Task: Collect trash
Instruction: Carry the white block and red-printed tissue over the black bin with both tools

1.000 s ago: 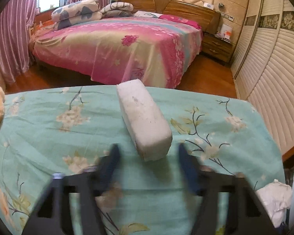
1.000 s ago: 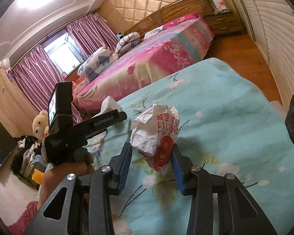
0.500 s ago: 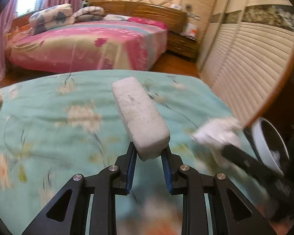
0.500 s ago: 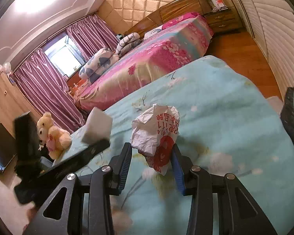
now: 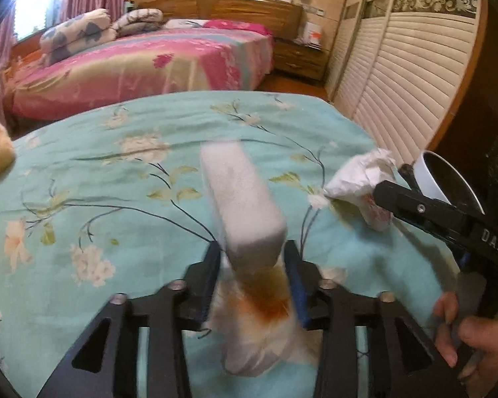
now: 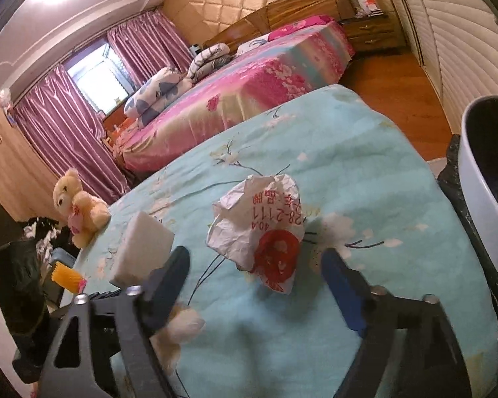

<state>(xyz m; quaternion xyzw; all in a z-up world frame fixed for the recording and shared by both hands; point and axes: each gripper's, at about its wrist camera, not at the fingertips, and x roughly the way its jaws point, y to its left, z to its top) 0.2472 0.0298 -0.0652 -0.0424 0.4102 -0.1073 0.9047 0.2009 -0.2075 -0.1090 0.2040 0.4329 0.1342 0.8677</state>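
The left gripper (image 5: 254, 282) took the foam block (image 5: 242, 202) between its pads half a second ago; its jaws have just been opening again, and the block now looks loose between them, blurred, with small gaps at the pads; the view has swung toward the right edge of the teal bedspread (image 5: 99, 199), so the bin (image 5: 430, 179) and the right gripper with its hand (image 5: 464, 335) now show; the right gripper (image 6: 252, 285) had the crumpled wrapper (image 6: 262, 229) pinched; its jaws have just been opening wide and stand clear of it on both sides; the bin (image 6: 474, 179) has come well into the right wrist view at the bedspread's right edge.
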